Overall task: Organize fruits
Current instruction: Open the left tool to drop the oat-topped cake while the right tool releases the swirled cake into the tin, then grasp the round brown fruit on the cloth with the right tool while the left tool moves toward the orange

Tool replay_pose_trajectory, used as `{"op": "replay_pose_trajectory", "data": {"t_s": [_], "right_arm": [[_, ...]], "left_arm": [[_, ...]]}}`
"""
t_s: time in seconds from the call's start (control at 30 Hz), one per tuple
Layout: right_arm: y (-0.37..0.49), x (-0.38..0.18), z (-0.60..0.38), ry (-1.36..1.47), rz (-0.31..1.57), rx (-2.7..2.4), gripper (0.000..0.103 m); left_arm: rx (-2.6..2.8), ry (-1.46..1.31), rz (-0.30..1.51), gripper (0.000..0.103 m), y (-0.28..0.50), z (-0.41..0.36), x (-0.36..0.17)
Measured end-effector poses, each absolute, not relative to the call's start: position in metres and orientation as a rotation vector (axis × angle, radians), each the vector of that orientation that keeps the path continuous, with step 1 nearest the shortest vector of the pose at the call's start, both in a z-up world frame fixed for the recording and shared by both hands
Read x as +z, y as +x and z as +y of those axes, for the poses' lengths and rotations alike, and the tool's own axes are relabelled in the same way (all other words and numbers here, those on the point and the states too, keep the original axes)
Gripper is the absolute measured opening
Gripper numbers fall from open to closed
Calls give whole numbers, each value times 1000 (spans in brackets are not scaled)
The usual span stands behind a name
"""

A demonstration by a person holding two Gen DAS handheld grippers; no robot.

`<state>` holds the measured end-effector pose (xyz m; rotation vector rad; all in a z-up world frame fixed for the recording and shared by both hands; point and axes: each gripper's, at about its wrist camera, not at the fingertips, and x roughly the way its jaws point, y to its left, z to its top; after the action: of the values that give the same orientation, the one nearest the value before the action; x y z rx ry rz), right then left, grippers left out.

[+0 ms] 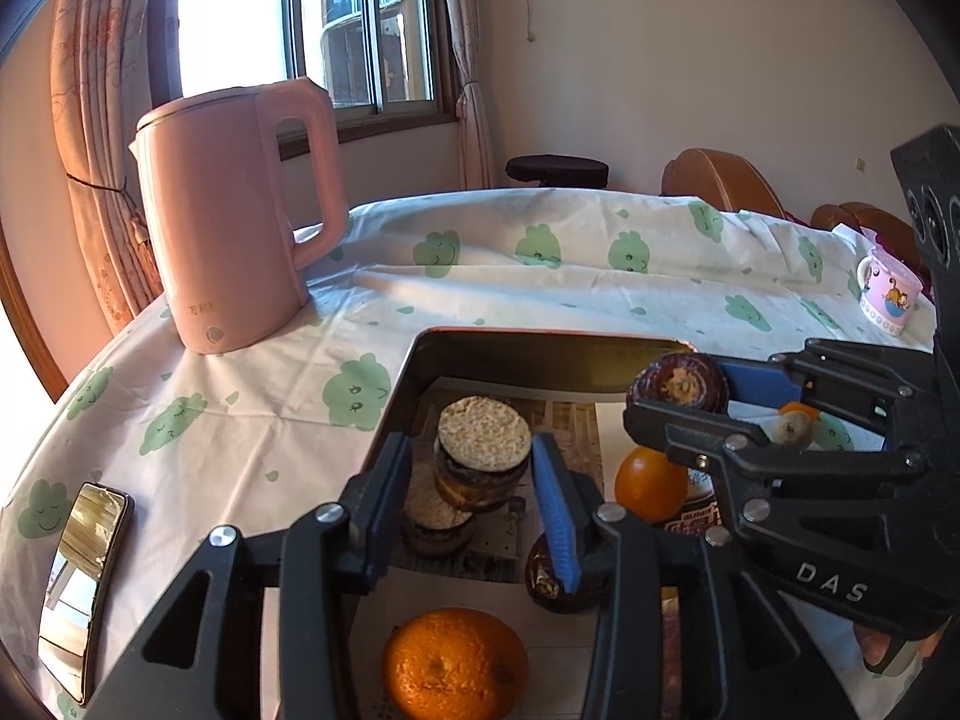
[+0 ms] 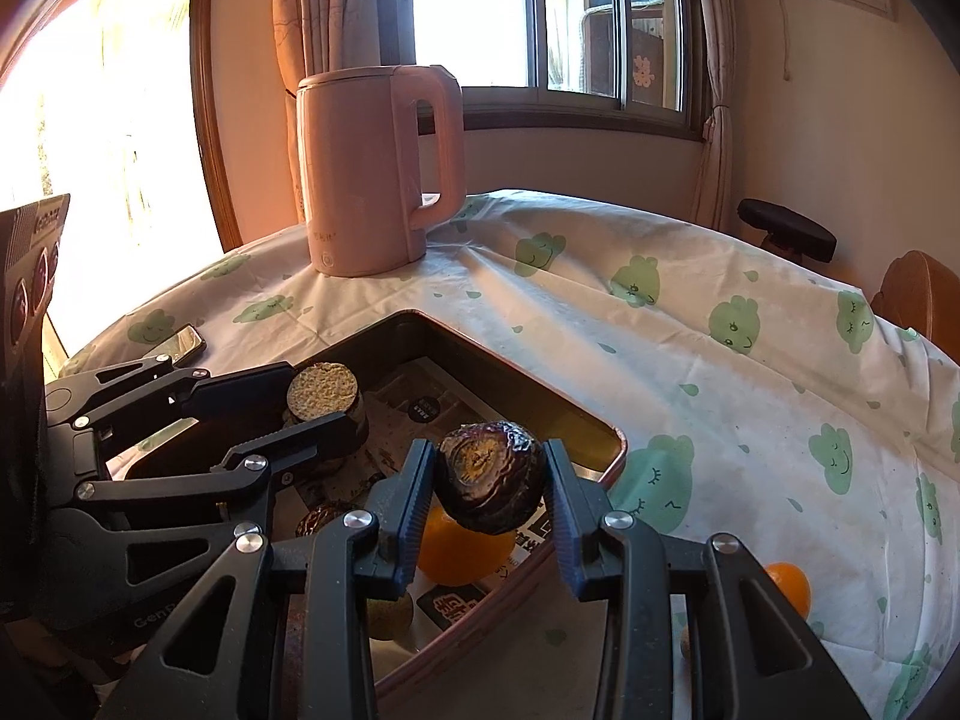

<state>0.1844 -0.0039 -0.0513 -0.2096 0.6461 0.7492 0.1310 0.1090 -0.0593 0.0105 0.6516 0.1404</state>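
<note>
Sunlit windows and curtains stand behind a round desk (image 2: 720,360) covered with a pale cloth printed with green faces. On it sit a pink kettle (image 1: 234,222), a phone (image 1: 84,588) and a patterned mug (image 1: 888,294). Near the front lies a shallow tray (image 2: 510,387) lined with printed paper.

Over the tray, the right gripper (image 2: 489,480) clamps a dark wrinkled fruit (image 2: 489,477) (purple-brown, with a pale patch) between its blue pads, above an orange (image 2: 462,558) lying inside. The left gripper (image 1: 471,480) hovers over a stack of round cakes (image 1: 480,456); its jaws stand narrowly apart either side of the stack, not pressing it. Another orange (image 1: 453,666) lies in the tray's near end, and one (image 2: 789,588) rests outside on the cloth.
</note>
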Motion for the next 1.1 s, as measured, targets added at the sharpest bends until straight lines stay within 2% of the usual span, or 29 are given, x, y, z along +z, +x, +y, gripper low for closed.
{"op": "replay_pose_trajectory", "data": {"t_s": [0.33,0.53,0.8,1.03,1.1], "right_arm": [[185,-47,-15,-167,628,731,43],[184,-45,-22,-154,608,711,53],[185,-46,-28,-145,605,701,55],[183,-37,-59,-175,573,639,57],[187,-36,-75,-188,568,599,57]], "left_arm": [[160,14,636,63,128,109,-56],[168,12,626,70,126,111,-55],[163,9,620,76,123,110,-55],[172,-28,569,95,113,109,-49],[174,-35,551,96,111,108,-46]]}}
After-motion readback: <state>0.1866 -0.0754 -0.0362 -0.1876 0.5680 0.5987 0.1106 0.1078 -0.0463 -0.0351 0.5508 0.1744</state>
